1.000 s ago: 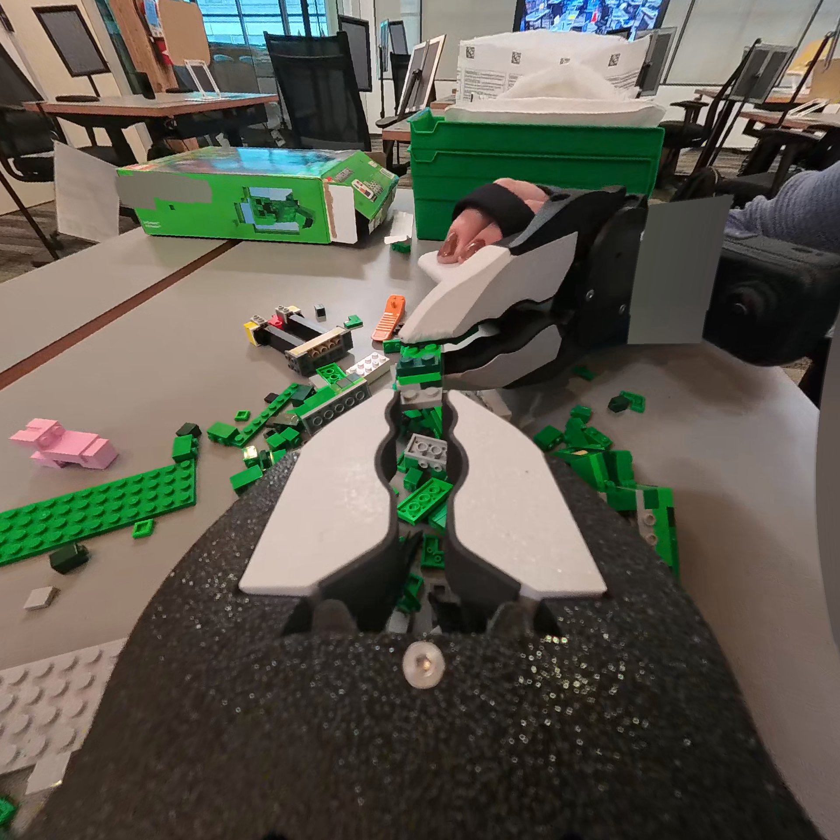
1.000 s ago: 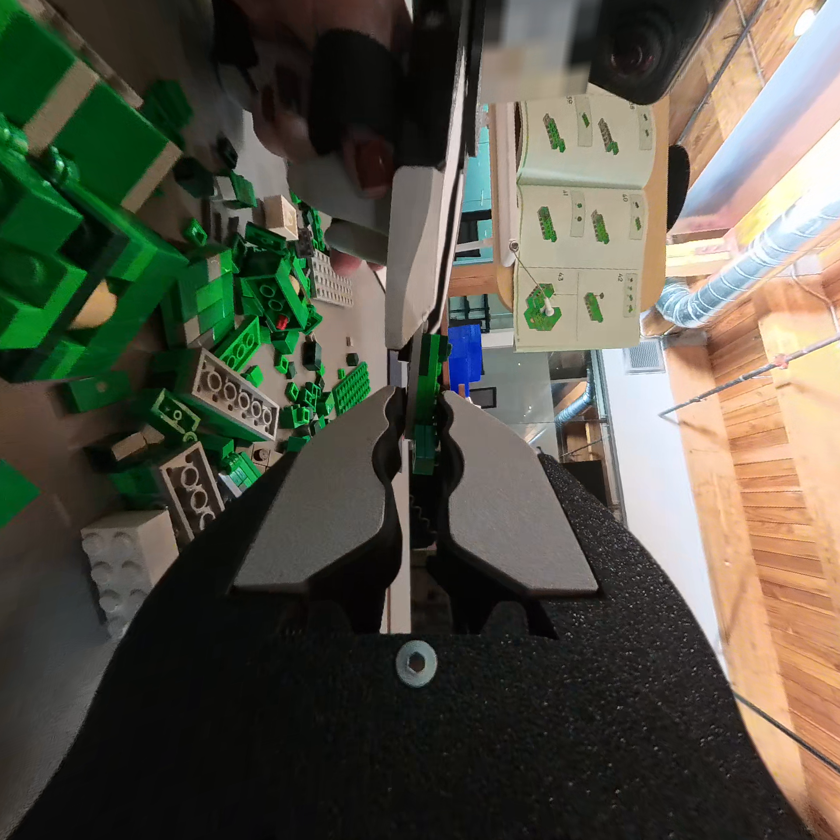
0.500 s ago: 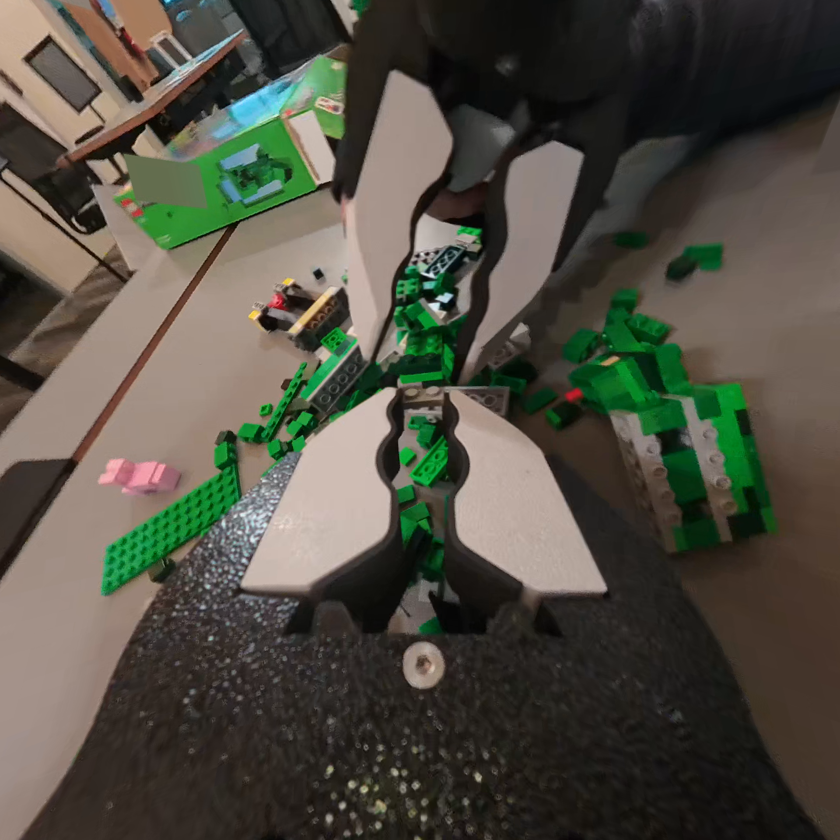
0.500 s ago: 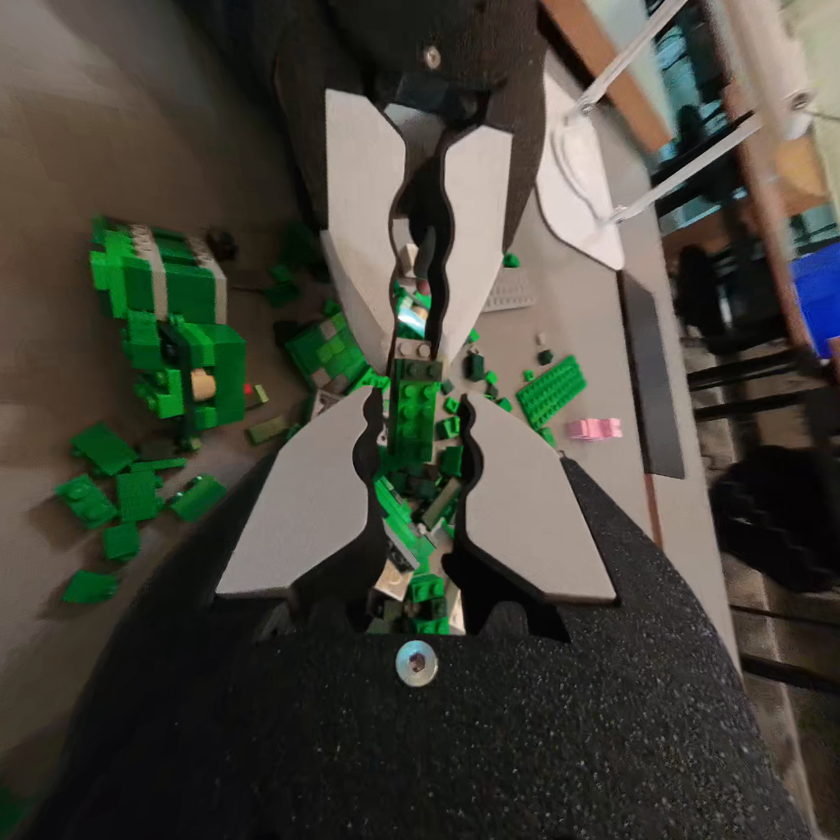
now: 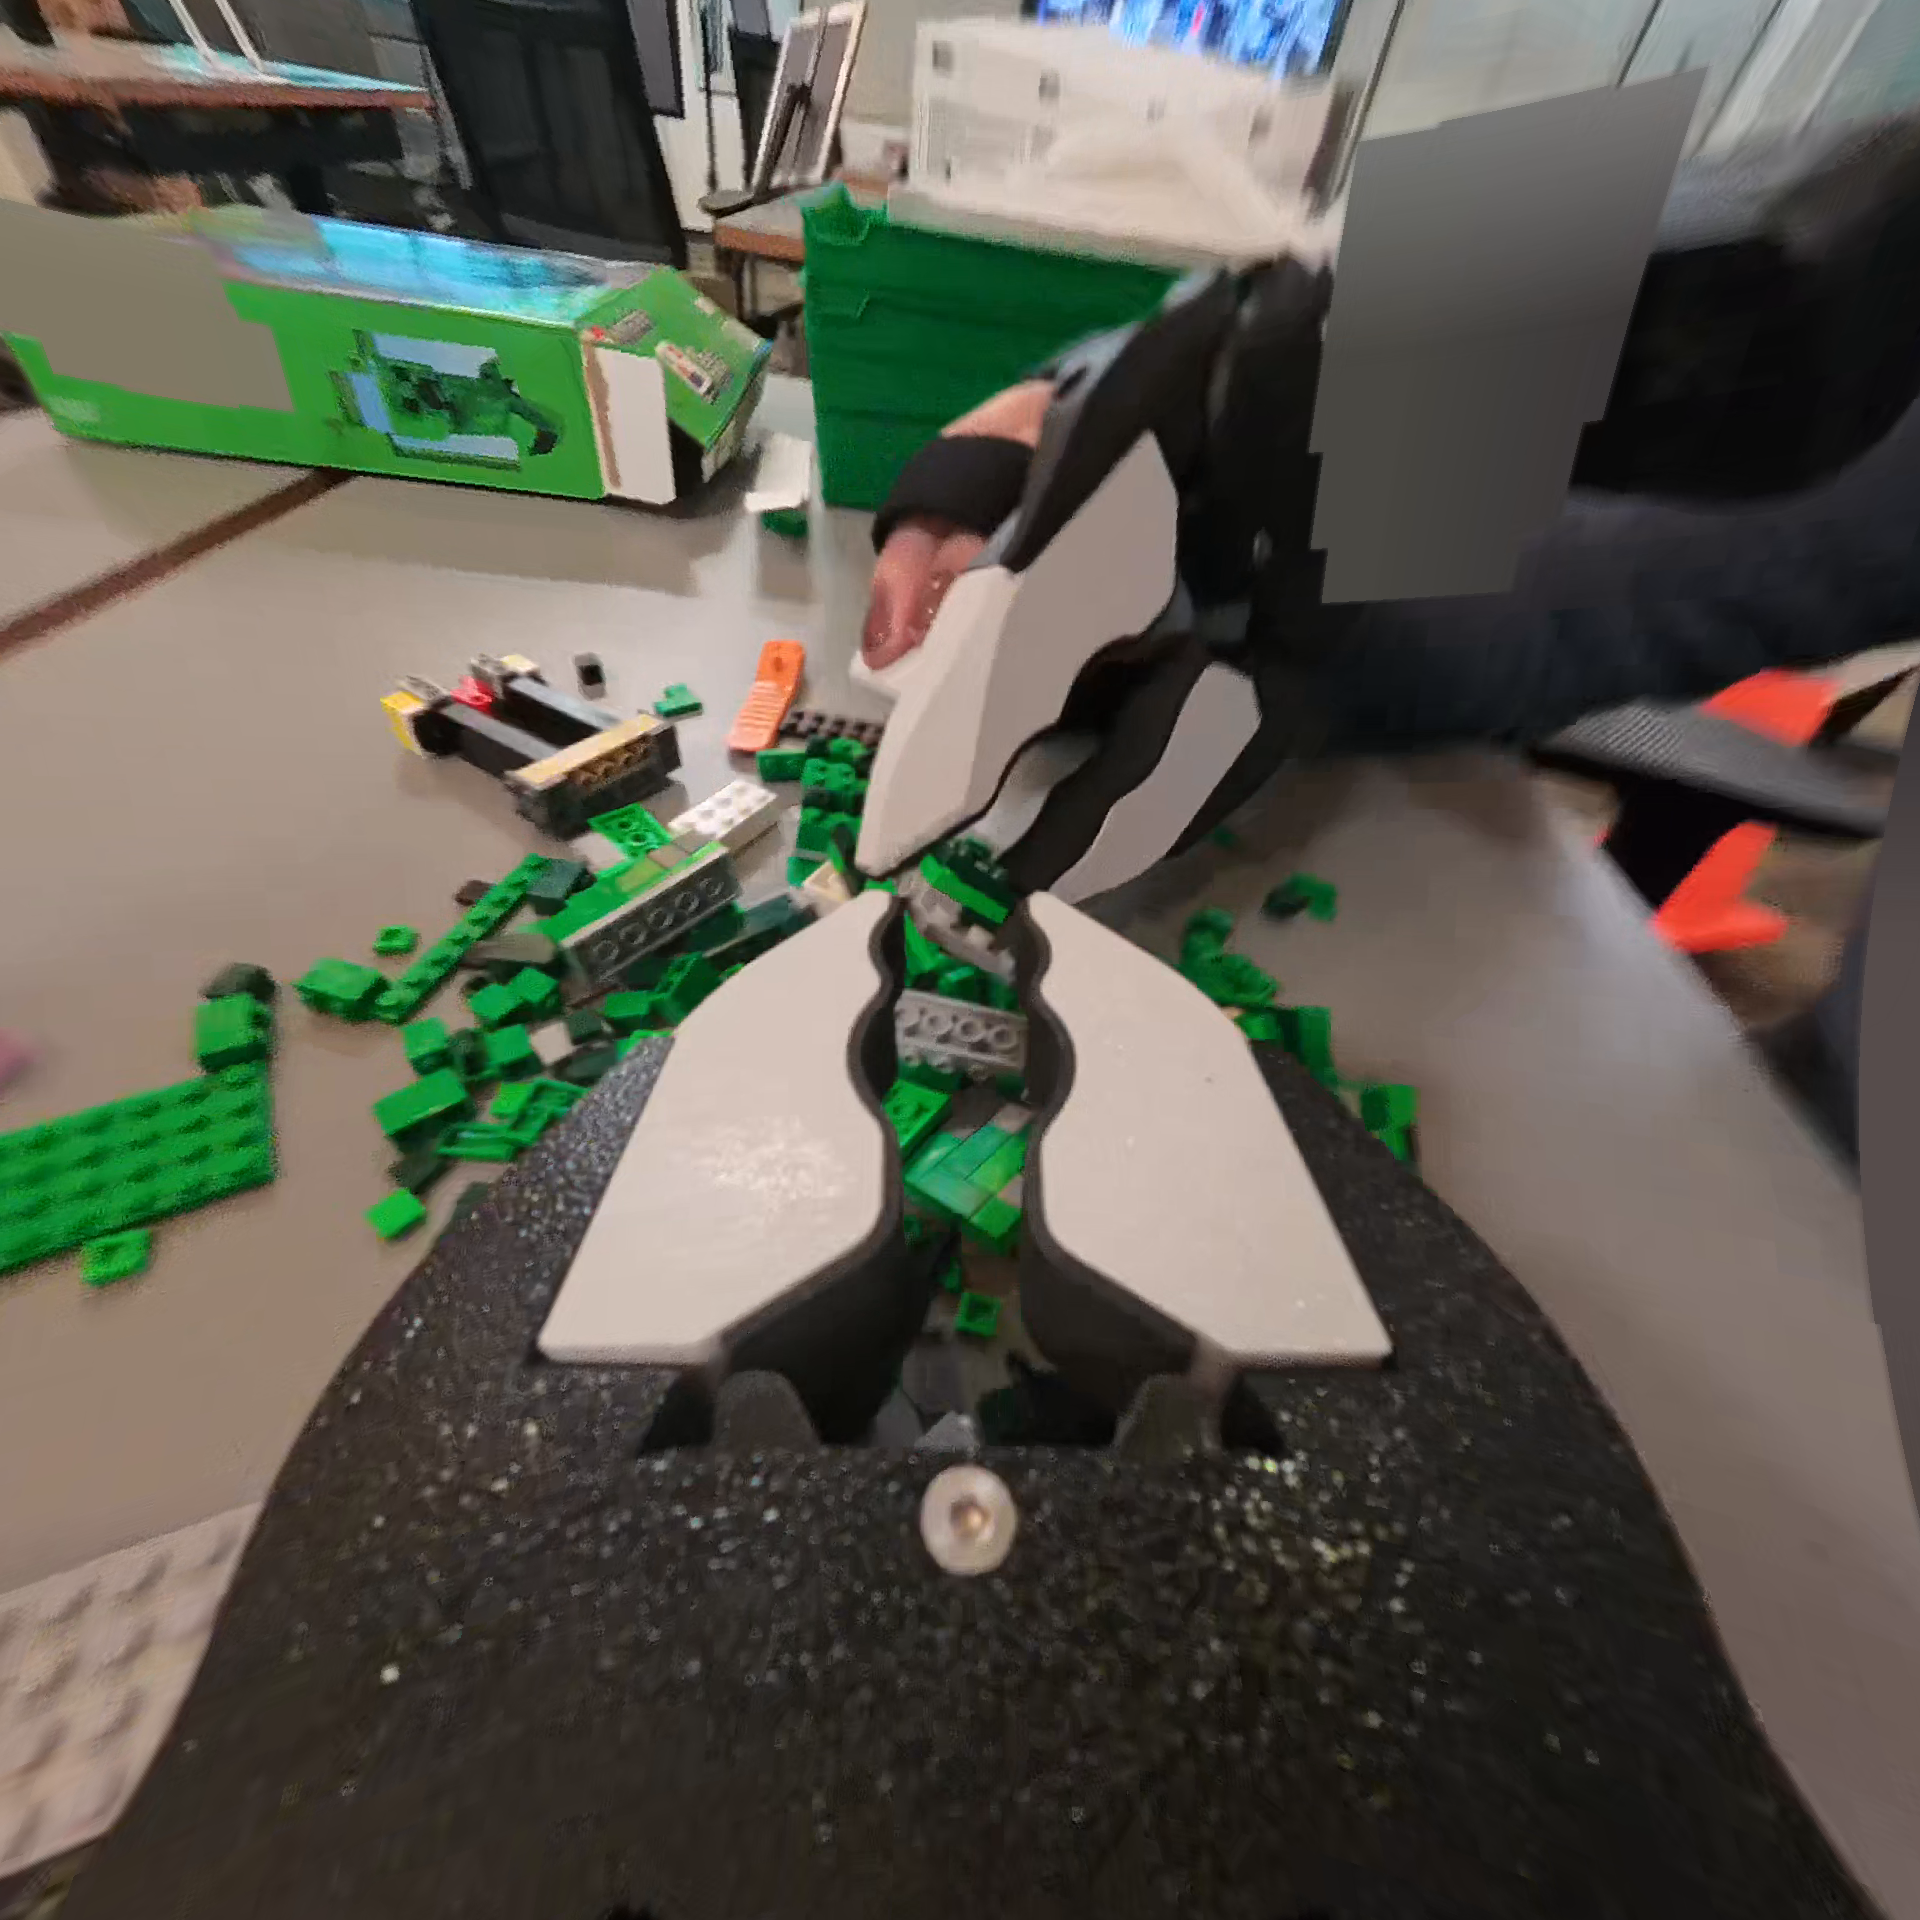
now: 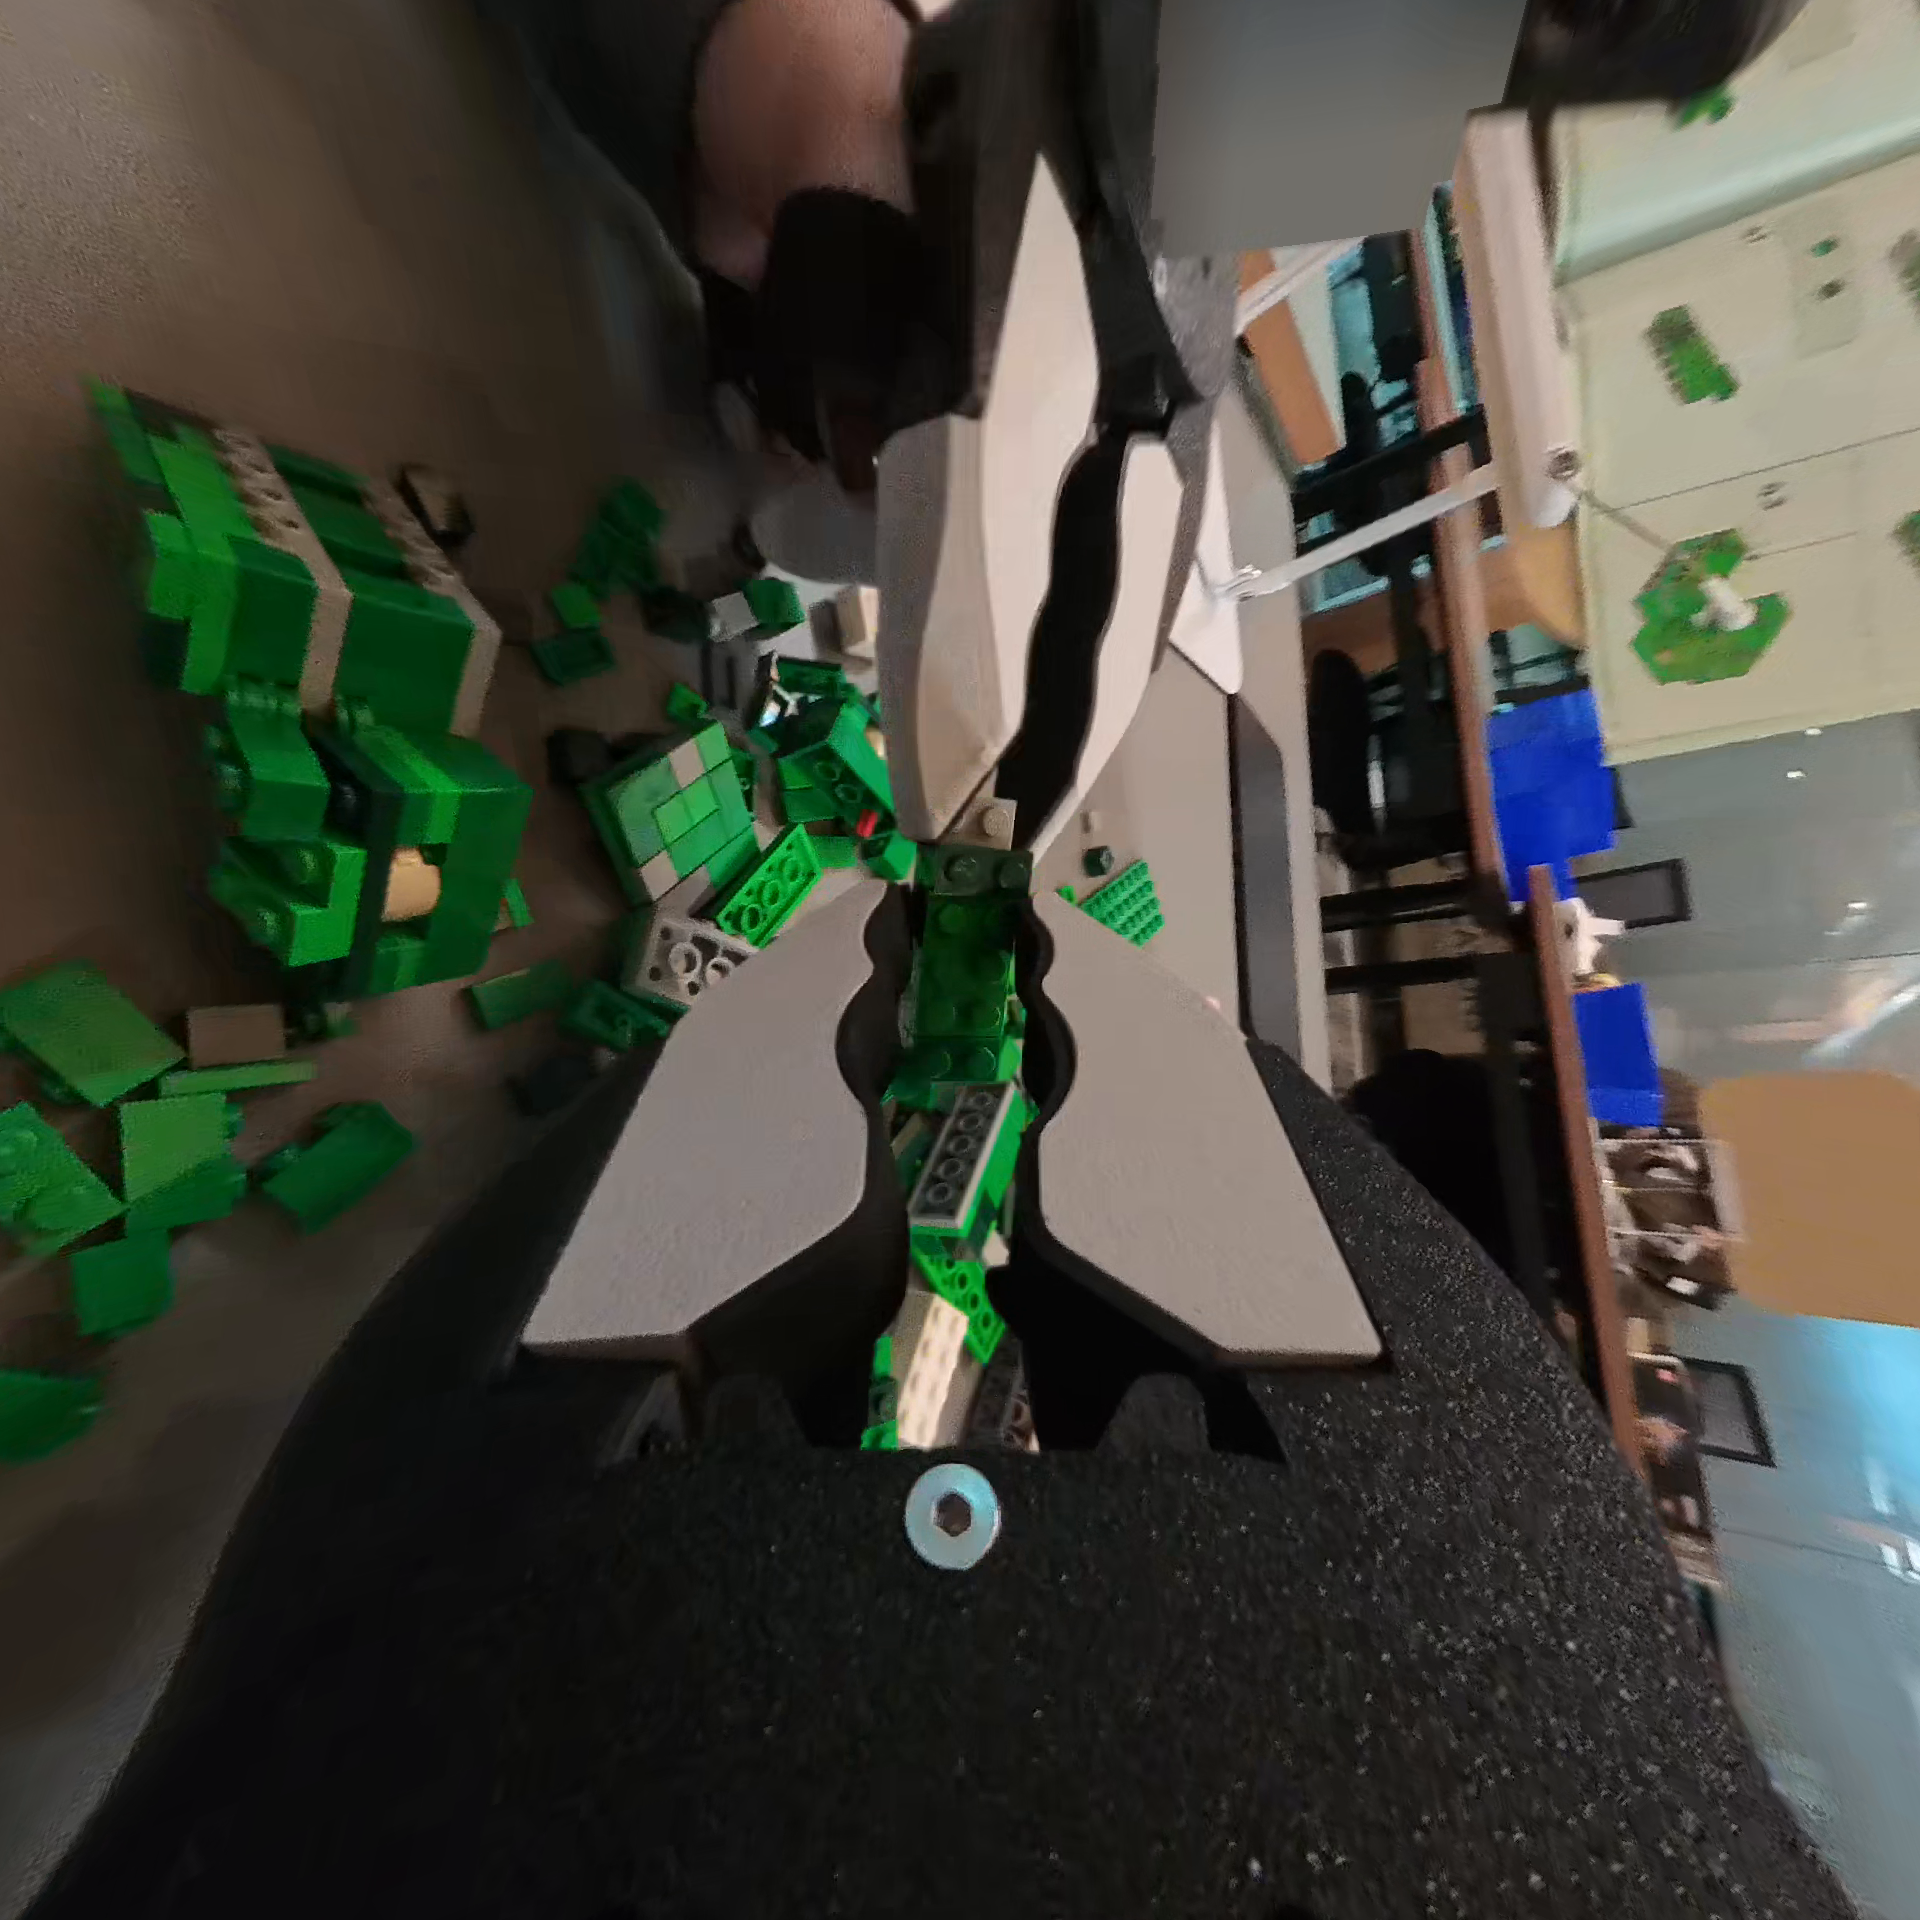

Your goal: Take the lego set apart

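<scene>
A small stack of green and grey bricks (image 6: pixel 966 966) is held above the pile of loose green and grey bricks (image 5: pixel 582 997). My left gripper (image 5: pixel 961 906) is shut on its grey end (image 5: pixel 951 920). My right gripper (image 6: pixel 966 896) is shut on its green part and meets the left gripper tip to tip. In the left wrist view the right gripper (image 5: pixel 951 873) comes in from the upper right. In the right wrist view the left gripper (image 6: pixel 987 826) comes in from above. A part-built green model (image 6: pixel 322 748) lies on the table beside the pile.
A green baseplate (image 5: pixel 125 1153) and a grey baseplate (image 5: pixel 83 1662) lie at the left. An orange brick separator (image 5: pixel 769 696) and a black and yellow assembly (image 5: pixel 551 738) lie behind the pile. The set's green box (image 5: pixel 395 384) and green bins (image 5: pixel 935 343) stand at the back. An instruction booklet (image 6: pixel 1714 416) stands on a holder. The grippers are tip to tip, or close to it.
Half a second ago my right gripper stood open around the stack in the left gripper. It has now shut on the green part, and both grippers have turned and lifted.
</scene>
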`<act>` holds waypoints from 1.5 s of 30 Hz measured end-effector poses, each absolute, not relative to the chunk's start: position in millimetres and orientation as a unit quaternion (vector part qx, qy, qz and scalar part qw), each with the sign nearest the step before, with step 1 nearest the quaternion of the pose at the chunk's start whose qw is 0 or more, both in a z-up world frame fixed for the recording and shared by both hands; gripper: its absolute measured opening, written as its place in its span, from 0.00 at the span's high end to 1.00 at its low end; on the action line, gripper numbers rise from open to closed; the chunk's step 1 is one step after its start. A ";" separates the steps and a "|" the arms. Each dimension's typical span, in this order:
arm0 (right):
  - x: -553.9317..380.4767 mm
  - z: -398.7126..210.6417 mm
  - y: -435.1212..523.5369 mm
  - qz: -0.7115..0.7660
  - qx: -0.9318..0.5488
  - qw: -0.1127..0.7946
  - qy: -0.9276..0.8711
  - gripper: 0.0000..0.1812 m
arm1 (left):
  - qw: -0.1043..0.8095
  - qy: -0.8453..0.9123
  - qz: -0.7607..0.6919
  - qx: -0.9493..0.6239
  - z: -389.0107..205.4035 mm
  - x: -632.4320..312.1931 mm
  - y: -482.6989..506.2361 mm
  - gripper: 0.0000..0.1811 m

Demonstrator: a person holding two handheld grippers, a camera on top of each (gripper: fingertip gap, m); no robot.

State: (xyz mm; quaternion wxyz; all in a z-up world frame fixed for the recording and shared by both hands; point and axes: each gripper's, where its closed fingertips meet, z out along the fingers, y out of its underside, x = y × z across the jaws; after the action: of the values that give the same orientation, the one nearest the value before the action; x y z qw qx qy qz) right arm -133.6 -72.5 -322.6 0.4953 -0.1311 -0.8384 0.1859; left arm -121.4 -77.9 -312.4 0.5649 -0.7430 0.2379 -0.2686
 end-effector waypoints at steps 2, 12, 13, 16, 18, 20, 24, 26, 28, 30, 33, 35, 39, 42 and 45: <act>-134.8 -318.6 -72.8 0.178 -0.125 0.514 -0.830 0.90 | 0.558 0.204 -0.322 -0.738 -308.2 -122.8 -78.2 0.91; -126.5 -320.1 -85.0 0.296 -0.160 0.435 -0.835 0.90 | 0.548 0.262 -0.290 -0.739 -310.4 -119.4 -87.4 0.96; -124.7 -320.8 -85.9 0.319 -0.168 0.417 -0.834 0.90 | 0.549 0.268 -0.287 -0.738 -311.1 -117.8 -87.8 0.96; -120.2 -325.7 -88.6 0.374 -0.188 0.365 -0.832 0.90 | 0.545 0.284 -0.278 -0.738 -316.2 -115.0 -88.9 0.96; -118.0 -324.3 -89.8 0.416 -0.203 0.333 -0.821 0.90 | 0.551 0.291 -0.271 -0.733 -314.8 -113.9 -88.9 0.96; -116.0 -322.8 -90.3 0.444 -0.214 0.307 -0.814 0.90 | 0.554 0.296 -0.268 -0.730 -314.2 -112.9 -88.7 0.96; -114.4 -322.7 -91.0 0.481 -0.234 0.268 -0.801 0.90 | 0.561 0.307 -0.249 -0.727 -314.5 -112.7 -88.5 0.96; -114.0 -321.4 -91.2 0.502 -0.246 0.247 -0.791 0.90 | 0.567 0.313 -0.237 -0.724 -313.0 -112.9 -88.3 0.97; -114.1 -321.8 -91.3 0.519 -0.261 0.224 -0.783 0.90 | 0.569 0.315 -0.231 -0.724 -313.4 -113.5 -87.8 0.97; -114.1 -322.7 -91.7 0.532 -0.272 0.204 -0.776 0.90 | 0.570 0.319 -0.224 -0.723 -314.0 -113.8 -87.9 0.97; -112.0 -323.8 -94.6 0.552 -0.286 0.162 -0.766 0.90 | 0.583 0.319 -0.208 -0.718 -310.8 -116.2 -86.0 1.00; -111.7 -321.8 -99.2 0.578 -0.297 0.130 -0.749 0.90 | 0.585 0.325 -0.208 -0.713 -308.2 -116.1 -87.6 1.00; -117.8 -324.8 -94.0 0.547 -0.290 0.181 -0.764 0.90 | 0.571 0.275 -0.247 -0.733 -312.0 -121.0 -83.3 1.00; -125.2 -322.8 -83.9 0.498 -0.261 0.288 -0.775 0.90 | 0.566 0.215 -0.299 -0.738 -307.1 -128.2 -77.9 1.00; -131.1 -326.1 -75.5 0.414 -0.220 0.387 -0.794 0.90 | 0.552 0.175 -0.309 -0.755 -312.1 -136.9 -73.4 0.96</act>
State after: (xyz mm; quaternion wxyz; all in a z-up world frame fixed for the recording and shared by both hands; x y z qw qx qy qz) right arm -131.1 -75.5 -326.1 0.3873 -0.2197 -0.7940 0.4140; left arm -136.9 -73.4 -312.1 0.5520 -0.7545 0.1755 -0.3086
